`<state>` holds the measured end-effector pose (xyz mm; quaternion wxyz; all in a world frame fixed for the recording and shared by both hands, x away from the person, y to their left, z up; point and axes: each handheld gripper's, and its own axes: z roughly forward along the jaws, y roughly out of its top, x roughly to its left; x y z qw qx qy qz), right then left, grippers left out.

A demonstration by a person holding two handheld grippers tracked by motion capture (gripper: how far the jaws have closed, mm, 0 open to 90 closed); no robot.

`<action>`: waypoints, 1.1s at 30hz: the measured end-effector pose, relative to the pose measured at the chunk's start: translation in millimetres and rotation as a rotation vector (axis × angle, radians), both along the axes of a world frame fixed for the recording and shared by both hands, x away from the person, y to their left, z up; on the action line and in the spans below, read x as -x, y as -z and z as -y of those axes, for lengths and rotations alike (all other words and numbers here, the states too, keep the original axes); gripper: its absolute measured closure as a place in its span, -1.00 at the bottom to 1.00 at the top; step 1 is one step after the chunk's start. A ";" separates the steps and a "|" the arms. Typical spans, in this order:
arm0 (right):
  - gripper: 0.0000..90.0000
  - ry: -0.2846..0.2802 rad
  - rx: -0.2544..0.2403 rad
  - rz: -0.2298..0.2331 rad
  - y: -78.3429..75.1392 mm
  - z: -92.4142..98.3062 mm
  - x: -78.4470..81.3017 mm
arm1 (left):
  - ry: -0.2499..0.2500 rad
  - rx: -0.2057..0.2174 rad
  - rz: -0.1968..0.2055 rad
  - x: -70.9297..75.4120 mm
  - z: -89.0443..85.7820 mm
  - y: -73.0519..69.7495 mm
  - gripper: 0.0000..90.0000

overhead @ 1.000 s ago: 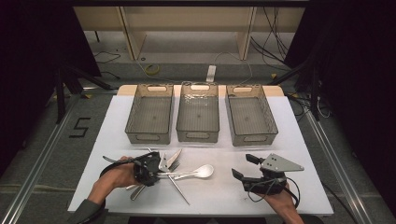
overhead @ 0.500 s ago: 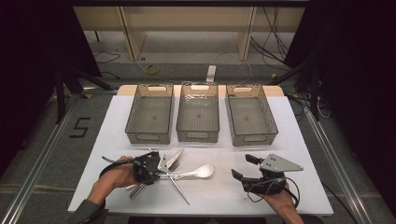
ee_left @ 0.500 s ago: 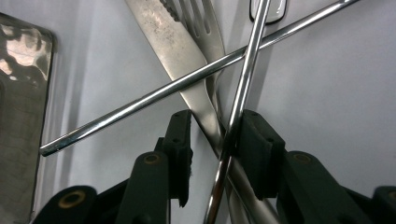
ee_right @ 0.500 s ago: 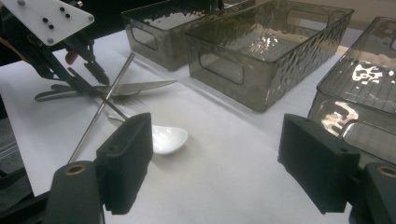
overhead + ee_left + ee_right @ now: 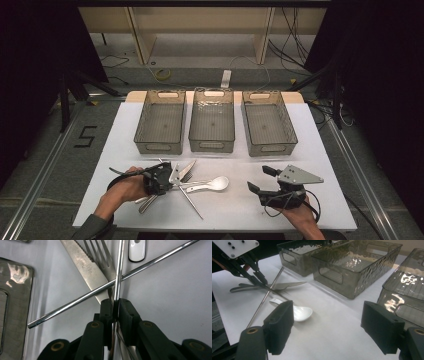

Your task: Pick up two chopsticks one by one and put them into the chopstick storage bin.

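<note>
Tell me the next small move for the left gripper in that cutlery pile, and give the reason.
Probably lift straight up, slowly. The left gripper has just been closing, and its pads now pinch a thin metal rod. A second rod crosses it, with the knife and fork right beside, so a sideways pull would likely drag them along. The three bins beyond stand empty.

Bare table between the hands, crossed cutlery heap at left, three bins blocking the far side
</note>
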<state>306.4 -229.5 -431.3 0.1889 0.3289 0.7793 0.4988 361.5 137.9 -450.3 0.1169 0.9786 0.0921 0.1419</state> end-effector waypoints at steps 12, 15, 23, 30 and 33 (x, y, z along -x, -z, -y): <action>-0.40 -0.001 0.005 0.000 0.3 -0.3 -0.2 | -0.003 -0.010 0.007 0.4 2.0 1.2 0.73; -0.40 0.000 0.005 -0.002 0.3 -0.4 -0.3 | 0.002 -0.004 0.012 0.9 3.0 0.4 0.84; -0.40 -0.002 0.005 0.000 0.2 -0.3 -0.2 | 0.039 0.004 -0.021 3.2 6.0 1.3 0.88; -0.40 -0.002 0.004 0.000 0.1 -0.2 -0.1 | 0.030 0.043 -0.025 4.1 6.5 -3.5 0.89; -0.40 -0.002 0.002 0.000 0.0 -0.2 0.0 | 0.017 0.064 -0.011 4.3 5.3 -7.2 0.89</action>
